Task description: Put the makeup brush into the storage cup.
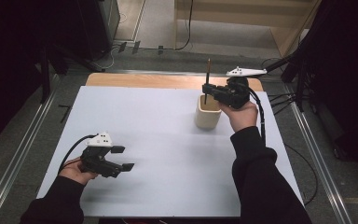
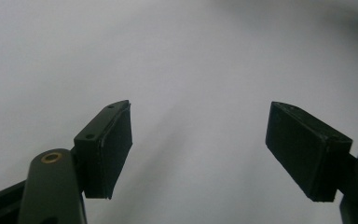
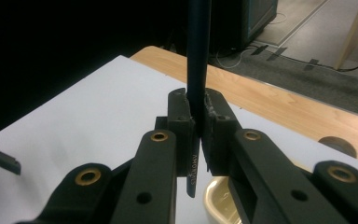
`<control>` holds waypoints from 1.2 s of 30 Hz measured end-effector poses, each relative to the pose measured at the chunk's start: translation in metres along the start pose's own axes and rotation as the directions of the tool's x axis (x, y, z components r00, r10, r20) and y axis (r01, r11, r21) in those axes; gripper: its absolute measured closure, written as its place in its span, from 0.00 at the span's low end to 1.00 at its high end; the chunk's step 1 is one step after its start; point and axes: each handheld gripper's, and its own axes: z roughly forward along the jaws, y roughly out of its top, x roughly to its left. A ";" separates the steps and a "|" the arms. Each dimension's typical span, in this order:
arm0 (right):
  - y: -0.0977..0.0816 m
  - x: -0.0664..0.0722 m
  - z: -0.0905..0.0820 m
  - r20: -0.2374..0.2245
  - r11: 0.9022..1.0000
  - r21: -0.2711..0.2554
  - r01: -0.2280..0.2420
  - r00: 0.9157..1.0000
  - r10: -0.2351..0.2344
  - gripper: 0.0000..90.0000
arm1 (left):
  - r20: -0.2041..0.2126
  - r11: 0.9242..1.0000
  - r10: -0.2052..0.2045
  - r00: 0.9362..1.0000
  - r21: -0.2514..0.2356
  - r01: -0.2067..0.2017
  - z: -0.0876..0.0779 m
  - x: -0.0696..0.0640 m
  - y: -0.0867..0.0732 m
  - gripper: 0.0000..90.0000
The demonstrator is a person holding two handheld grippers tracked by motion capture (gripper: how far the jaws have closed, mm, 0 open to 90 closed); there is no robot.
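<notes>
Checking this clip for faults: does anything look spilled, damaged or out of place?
Nothing stands out. The right claw holds a dark pencil upright over the cream cup, which stands upright on the white table. The left claw is open, with nothing in it.

A dark pencil (image 1: pixel 207 79) stands upright over a cream cup (image 1: pixel 208 115).

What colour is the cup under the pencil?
The round cup is cream, clearest in the high view.

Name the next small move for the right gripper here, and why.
Probably lower it straight down: the right gripper is shut on an upright pencil whose tip hangs over the open cup, so it is not yet resting inside.
</notes>
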 end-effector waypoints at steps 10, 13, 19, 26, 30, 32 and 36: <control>0.004 -0.015 0.001 0.048 0.999 -0.031 -0.014 0.999 0.016 0.93 | -0.002 1.000 0.002 1.000 -0.001 -0.002 -0.001 0.000 0.000 0.26; 0.002 -0.022 0.001 0.064 0.999 -0.028 -0.037 0.997 0.039 0.93 | -0.002 1.000 0.001 1.000 -0.001 -0.001 -0.001 0.000 0.000 0.26; -0.001 -0.027 0.003 0.086 0.999 -0.024 -0.042 0.995 0.044 0.93 | -0.002 1.000 0.002 1.000 -0.003 -0.002 -0.001 0.000 0.000 0.26; -0.005 -0.030 0.007 0.110 0.999 -0.019 -0.043 0.993 0.045 0.93 | -0.003 1.000 0.005 1.000 -0.006 -0.005 -0.001 0.000 0.000 0.26; -0.006 -0.031 0.011 0.119 0.999 -0.012 -0.040 0.992 0.041 0.93 | -0.002 1.000 0.006 1.000 -0.005 -0.006 -0.001 0.000 0.000 0.26; -0.007 -0.032 0.013 0.122 0.999 -0.008 -0.040 0.992 0.040 0.93 | -0.003 1.000 0.007 1.000 -0.004 -0.007 -0.001 0.000 0.000 0.26; -0.010 -0.032 0.015 0.126 0.999 -0.014 -0.037 0.991 0.038 0.93 | -0.004 1.000 0.003 1.000 -0.004 -0.003 -0.002 0.000 0.000 0.26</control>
